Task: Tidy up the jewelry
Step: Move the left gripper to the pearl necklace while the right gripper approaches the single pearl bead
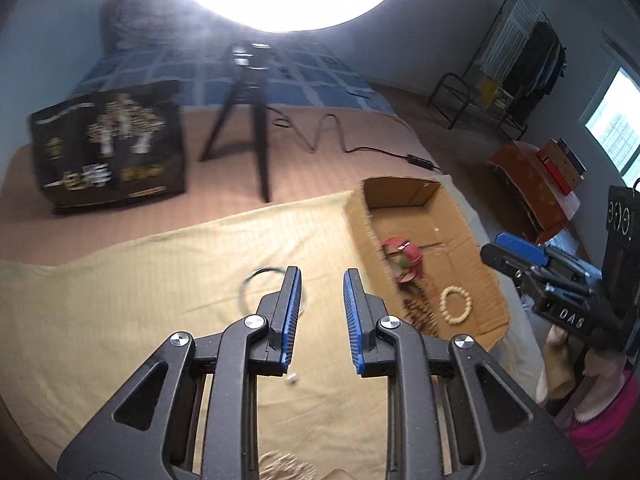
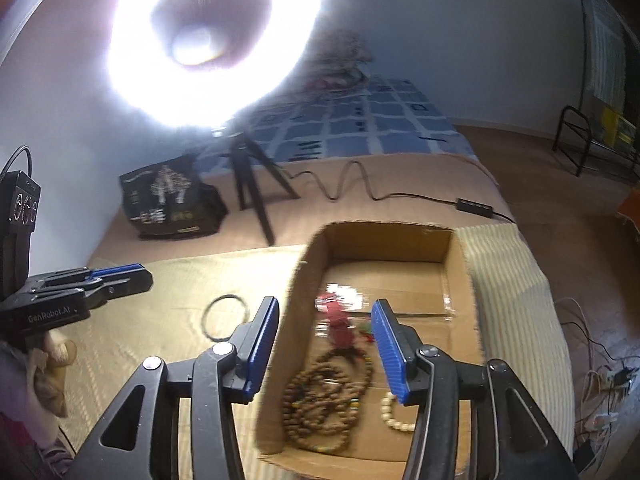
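A shallow cardboard box [image 2: 312, 264] lies on a yellow cloth [image 1: 140, 280]; the box also shows in the left wrist view [image 1: 480, 292]. Inside it lie a brown bead necklace [image 2: 320, 396], a white bead bracelet [image 2: 394, 420] and a red ornament [image 2: 340, 324]. A thin dark ring [image 1: 256, 284] lies on the cloth left of the box, also in the right wrist view [image 2: 224, 318]. My left gripper [image 1: 320, 276] is open and empty above the cloth beside the ring. My right gripper [image 2: 324, 308] is open and empty above the box. A small white piece [image 1: 292, 379] lies on the cloth.
A bright ring light on a black tripod [image 1: 248, 128] stands behind the cloth, its cable [image 1: 340, 136] running right. A black printed bag [image 1: 108, 148] stands at the back left. More pale beads [image 1: 280, 464] show at the bottom edge. A clothes rack [image 1: 512, 72] and orange boxes [image 1: 536, 180] stand right.
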Motion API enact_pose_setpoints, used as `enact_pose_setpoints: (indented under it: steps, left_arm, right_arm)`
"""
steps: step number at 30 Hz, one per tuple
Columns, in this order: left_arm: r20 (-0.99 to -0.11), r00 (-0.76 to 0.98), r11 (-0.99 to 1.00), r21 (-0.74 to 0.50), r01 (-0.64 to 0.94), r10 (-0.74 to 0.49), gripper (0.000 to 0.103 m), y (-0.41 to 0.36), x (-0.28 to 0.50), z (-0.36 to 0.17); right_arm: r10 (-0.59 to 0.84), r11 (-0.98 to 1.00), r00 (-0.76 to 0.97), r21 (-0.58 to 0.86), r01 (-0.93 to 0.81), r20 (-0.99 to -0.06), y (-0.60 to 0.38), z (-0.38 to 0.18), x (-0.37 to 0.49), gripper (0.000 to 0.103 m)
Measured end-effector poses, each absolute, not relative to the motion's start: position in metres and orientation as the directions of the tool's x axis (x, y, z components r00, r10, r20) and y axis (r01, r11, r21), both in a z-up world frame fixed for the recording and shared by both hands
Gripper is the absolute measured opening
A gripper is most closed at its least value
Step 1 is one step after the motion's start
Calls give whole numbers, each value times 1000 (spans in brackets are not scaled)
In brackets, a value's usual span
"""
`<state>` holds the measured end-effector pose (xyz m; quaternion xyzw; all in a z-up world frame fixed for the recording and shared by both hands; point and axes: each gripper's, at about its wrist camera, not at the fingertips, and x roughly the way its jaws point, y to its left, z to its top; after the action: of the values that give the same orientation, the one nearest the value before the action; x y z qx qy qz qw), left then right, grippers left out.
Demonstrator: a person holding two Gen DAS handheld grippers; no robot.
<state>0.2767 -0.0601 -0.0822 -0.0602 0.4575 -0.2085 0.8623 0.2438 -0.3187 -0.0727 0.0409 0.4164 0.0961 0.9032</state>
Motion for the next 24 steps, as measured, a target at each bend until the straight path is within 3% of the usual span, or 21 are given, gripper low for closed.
enact_pose_setpoints:
  steps: [2, 11, 24]
  left_arm:
    - [-772, 491, 911, -291, 291, -404, 20, -44, 270, -82]
    - [-806, 450, 921, -310, 234, -386, 20, 16, 234, -104]
    - [-840, 365, 913, -337, 232, -403, 20, 42, 196, -140]
  right_arm:
    - [226, 974, 633, 158, -162, -740, -306, -71, 241, 56]
    - [291, 951, 593, 161, -264, -751, -253, -79, 227, 57]
    - [340, 909, 480, 152, -388, -809, -194, -120, 205, 57]
